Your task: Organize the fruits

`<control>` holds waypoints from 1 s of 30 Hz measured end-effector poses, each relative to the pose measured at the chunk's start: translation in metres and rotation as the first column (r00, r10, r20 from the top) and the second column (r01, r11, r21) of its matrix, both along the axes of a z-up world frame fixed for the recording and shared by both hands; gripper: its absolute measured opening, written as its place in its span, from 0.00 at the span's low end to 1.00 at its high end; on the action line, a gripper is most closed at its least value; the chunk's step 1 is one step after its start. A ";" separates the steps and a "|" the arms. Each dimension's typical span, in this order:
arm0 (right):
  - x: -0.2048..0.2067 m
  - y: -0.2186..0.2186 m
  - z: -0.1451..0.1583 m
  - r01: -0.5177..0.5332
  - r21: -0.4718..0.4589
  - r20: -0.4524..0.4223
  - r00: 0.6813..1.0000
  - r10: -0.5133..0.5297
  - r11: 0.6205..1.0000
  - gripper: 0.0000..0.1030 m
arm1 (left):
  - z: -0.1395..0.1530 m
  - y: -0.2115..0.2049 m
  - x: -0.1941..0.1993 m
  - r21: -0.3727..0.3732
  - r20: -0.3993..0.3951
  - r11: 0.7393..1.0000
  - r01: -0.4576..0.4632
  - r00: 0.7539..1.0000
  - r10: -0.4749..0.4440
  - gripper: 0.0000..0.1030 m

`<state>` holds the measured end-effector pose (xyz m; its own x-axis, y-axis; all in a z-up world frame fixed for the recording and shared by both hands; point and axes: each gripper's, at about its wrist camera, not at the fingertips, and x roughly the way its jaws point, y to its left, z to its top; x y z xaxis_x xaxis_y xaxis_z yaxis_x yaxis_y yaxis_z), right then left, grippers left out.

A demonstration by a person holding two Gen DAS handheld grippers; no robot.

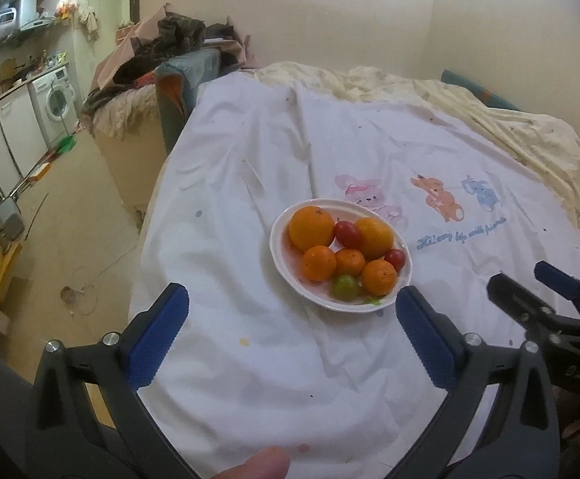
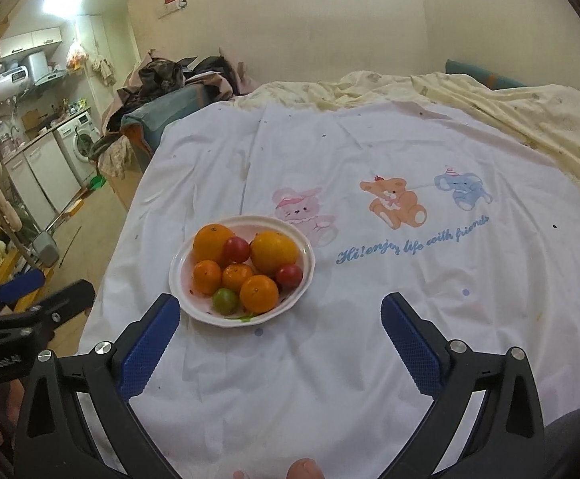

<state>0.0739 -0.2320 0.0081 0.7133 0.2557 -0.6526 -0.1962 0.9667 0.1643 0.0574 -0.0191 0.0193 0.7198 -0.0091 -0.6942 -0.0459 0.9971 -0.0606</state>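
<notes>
A white plate [image 1: 282, 223] [image 2: 308, 257] sits on the white sheet and holds several oranges [image 1: 310, 227] [image 2: 274, 250], two red plums [image 1: 348, 234] [image 2: 237, 249] and a green fruit [image 1: 345, 287] [image 2: 225, 300]. My left gripper [image 1: 292, 303] is open and empty, hovering just short of the plate's near rim. My right gripper [image 2: 280, 313] is open and empty, with the plate ahead near its left finger. Each gripper shows at the edge of the other's view: the right gripper [image 1: 529, 279] and the left gripper [image 2: 50, 291].
The white sheet [image 2: 370, 339] with cartoon animals covers a bed, with a cream blanket [image 2: 509, 103] bunched at the far side. The bed's left edge drops to the floor [image 1: 70, 215]. A cluttered sofa [image 1: 162, 80] and a kitchen with a washing machine [image 1: 56, 99] lie to the left.
</notes>
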 end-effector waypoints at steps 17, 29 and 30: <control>-0.001 0.000 0.001 0.007 -0.012 -0.003 1.000 -0.007 1.000 1.00 | -0.003 0.002 -0.002 -0.007 -0.002 1.000 -0.010 1.000 0.010 0.99; 0.000 -0.001 0.000 0.011 -0.013 -0.006 1.000 -0.011 1.000 1.00 | -0.003 0.002 -0.002 -0.013 -0.006 1.000 -0.012 1.000 0.012 0.99; 0.000 -0.001 0.000 0.011 -0.012 -0.006 1.000 -0.012 1.000 1.00 | -0.003 0.002 -0.002 -0.014 -0.007 1.000 -0.013 1.000 0.013 0.99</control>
